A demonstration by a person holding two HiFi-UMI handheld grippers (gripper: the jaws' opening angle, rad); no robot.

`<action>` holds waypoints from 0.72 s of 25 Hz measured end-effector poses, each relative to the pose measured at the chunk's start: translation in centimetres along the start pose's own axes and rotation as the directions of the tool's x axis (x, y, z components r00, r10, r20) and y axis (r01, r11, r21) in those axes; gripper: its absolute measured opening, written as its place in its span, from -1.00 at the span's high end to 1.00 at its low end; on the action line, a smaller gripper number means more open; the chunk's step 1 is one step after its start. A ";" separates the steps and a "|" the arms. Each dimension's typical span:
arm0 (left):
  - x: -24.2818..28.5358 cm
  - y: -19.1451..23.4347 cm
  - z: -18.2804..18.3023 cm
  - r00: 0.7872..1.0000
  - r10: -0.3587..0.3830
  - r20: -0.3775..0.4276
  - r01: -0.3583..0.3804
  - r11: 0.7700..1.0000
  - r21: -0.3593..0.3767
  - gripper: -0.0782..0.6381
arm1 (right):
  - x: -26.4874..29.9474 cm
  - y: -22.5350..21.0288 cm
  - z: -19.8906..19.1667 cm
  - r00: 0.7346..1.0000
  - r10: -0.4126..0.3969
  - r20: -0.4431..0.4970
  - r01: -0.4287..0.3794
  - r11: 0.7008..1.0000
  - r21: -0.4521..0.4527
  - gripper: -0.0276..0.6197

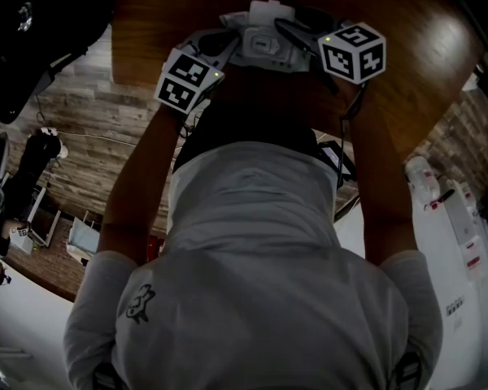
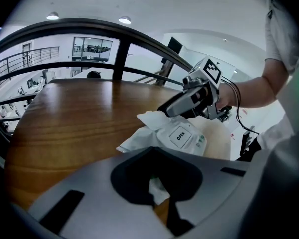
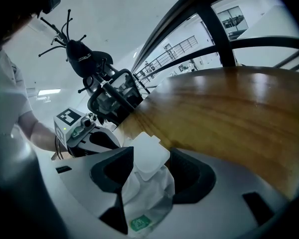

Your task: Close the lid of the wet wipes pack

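The white wet wipes pack (image 1: pixel 261 44) lies near the front edge of the round wooden table (image 1: pixel 407 71), between my two grippers. Its lid (image 2: pixel 180 136), labelled OPEN, looks roughly flat on the pack (image 2: pixel 154 138); I cannot tell if it is fully pressed down. My left gripper (image 2: pixel 159 193) is shut on a white corner of the pack. The right gripper (image 3: pixel 144 193) has the pack (image 3: pixel 147 198) pinched between its jaws, the white lid (image 3: pixel 148 154) just past them. From the left gripper view, the right gripper (image 2: pixel 165 108) sits at the pack's far end.
The person's torso in a white shirt (image 1: pixel 252 283) fills most of the head view. A dark railing (image 2: pixel 114 34) curves behind the table. A black office chair (image 3: pixel 109 96) stands beyond the table edge. White equipment (image 1: pixel 443 210) is on the floor to the right.
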State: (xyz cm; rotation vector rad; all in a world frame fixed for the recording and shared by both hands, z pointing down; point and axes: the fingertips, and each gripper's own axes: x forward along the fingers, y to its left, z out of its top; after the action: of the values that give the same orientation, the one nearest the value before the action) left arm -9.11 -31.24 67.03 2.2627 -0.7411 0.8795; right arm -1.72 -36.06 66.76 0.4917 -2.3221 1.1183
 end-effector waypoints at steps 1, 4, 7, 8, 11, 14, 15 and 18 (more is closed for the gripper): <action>0.0 0.0 0.0 1.000 0.001 0.000 -0.001 1.000 0.001 0.75 | -0.1 0.0 0.0 1.000 0.002 0.001 -0.002 1.000 0.000 0.27; 0.0 0.0 0.0 1.000 0.002 0.002 -0.002 1.000 0.001 0.75 | -0.2 0.3 0.3 1.000 0.009 0.012 -0.009 1.000 0.003 0.27; 0.0 0.0 0.0 1.000 0.005 0.000 -0.005 1.000 0.004 0.75 | -0.5 0.6 0.6 1.000 0.007 0.019 -0.007 1.000 -0.011 0.27; 0.0 0.0 0.1 1.000 0.006 0.000 -0.006 1.000 0.005 0.75 | -0.7 0.7 0.7 1.000 0.003 0.020 -0.002 1.000 -0.022 0.27; 0.0 0.0 0.1 1.000 0.011 0.000 -0.011 1.000 0.005 0.75 | -1.1 1.2 1.1 1.000 -0.010 0.026 0.011 0.999 -0.047 0.27; 0.0 0.0 0.1 1.000 0.012 -0.003 -0.012 1.000 0.011 0.75 | -1.5 1.6 1.4 0.999 -0.014 0.036 0.016 0.999 -0.048 0.27; 0.0 0.0 0.1 1.000 0.012 -0.005 -0.012 1.000 0.013 0.75 | -1.7 1.8 1.4 0.999 -0.015 0.038 0.017 0.999 -0.049 0.27; 0.0 -0.1 0.0 1.000 0.015 -0.007 -0.015 1.000 0.020 0.75 | -2.1 2.4 1.6 0.999 -0.020 0.039 0.022 0.998 -0.058 0.27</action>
State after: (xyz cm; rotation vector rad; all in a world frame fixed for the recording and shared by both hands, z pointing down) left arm -9.07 -31.23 66.96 2.2728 -0.7499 0.9055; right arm -1.76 -35.73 63.22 0.5192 -2.3699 1.0365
